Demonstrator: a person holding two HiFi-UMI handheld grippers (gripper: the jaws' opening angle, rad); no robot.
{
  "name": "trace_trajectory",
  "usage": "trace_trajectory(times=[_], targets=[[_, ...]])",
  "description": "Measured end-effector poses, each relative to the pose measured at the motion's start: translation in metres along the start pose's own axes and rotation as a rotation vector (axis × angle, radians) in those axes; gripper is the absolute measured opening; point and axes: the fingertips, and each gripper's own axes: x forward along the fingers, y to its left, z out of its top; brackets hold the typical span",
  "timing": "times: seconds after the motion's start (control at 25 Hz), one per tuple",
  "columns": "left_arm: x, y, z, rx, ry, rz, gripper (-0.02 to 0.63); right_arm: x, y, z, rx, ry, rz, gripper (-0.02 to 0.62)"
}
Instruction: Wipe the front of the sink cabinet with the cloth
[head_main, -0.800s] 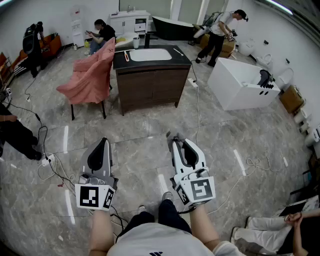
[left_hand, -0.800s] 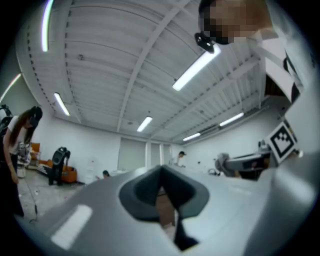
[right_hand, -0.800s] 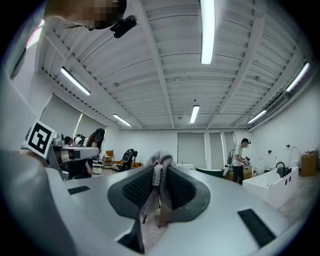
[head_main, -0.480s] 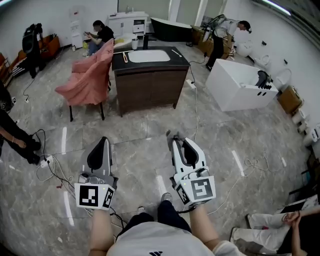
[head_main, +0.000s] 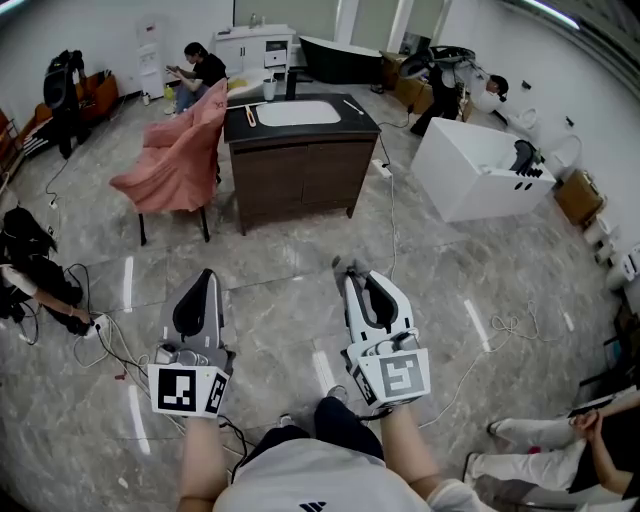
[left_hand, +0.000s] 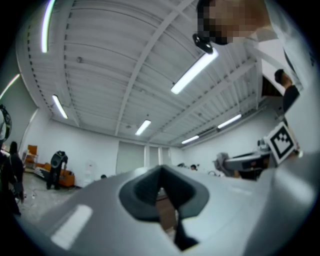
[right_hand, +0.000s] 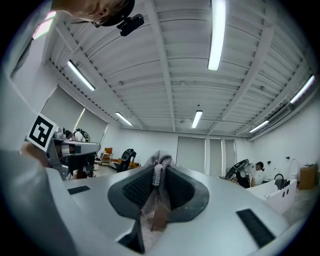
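Observation:
The sink cabinet (head_main: 300, 172) is dark wood with a black top and a white basin. It stands on the far side of the marble floor, well away from both grippers. My right gripper (head_main: 349, 270) is held low in front of me and is shut on a grey knitted cloth (right_hand: 157, 176), whose tuft shows at the jaw tips (head_main: 343, 266). My left gripper (head_main: 206, 277) is beside it, shut with nothing between its jaws. In the left gripper view a strip of brown cabinet (left_hand: 166, 216) shows through the gap behind the left gripper (left_hand: 161, 172).
A chair draped in pink fabric (head_main: 180, 150) stands left of the cabinet, and a white bathtub (head_main: 478, 172) to its right. Cables (head_main: 103, 335) trail over the floor on both sides. A person crouches at left (head_main: 28, 270); others are at the back (head_main: 205, 66) and lower right (head_main: 560, 450).
Both grippers have stayed almost still. The person at the left has dropped into a crouch, and the person at the back right has bent over.

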Motion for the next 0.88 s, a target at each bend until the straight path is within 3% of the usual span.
trace_trajectory(times=[0.36, 0.88], targets=[[0.03, 0.009, -0.013, -0.004, -0.001, -0.018, 0.006, 0.03, -0.012, -0.008, 0.049, -0.015, 0.027, 0.066], [0.141, 0.051, -0.031, 0.01, -0.037, 0.051, 0.006, 0.151, -0.07, -0.025, 0.029, -0.026, 0.04, 0.063]])
